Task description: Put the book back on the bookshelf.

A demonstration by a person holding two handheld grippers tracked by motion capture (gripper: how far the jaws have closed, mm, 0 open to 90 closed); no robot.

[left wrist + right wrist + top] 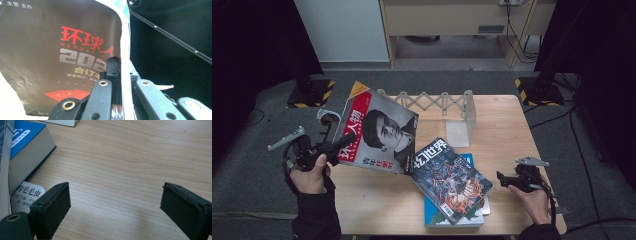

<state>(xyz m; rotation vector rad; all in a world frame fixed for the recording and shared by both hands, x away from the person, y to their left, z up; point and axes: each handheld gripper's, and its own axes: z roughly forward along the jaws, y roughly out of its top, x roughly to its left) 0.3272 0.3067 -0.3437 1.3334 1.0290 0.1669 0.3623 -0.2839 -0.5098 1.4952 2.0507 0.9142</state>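
Wooden table (502,125) on grey carpet, dark curtains both sides, white accordion rack (437,102) along the far edge at 12 o'clock. At 9 o'clock, left gripper (343,141) is clamped on the spine edge of the portrait magazine (384,132), lifted off the table and tilted, its lower corner just over the stack. Left gripper view: jaws pinch a thin edge of the cover (62,50). Centre, 6 o'clock: dark illustrated magazine (451,181) lying on the blue book (432,214). At 3 o'clock, right gripper (504,178) rests on the table, jaws wide apart, nothing between them. Risk: the thin edge grip lets the floppy magazine sag or slip out; its trailing corner could snag the stack and drag it.
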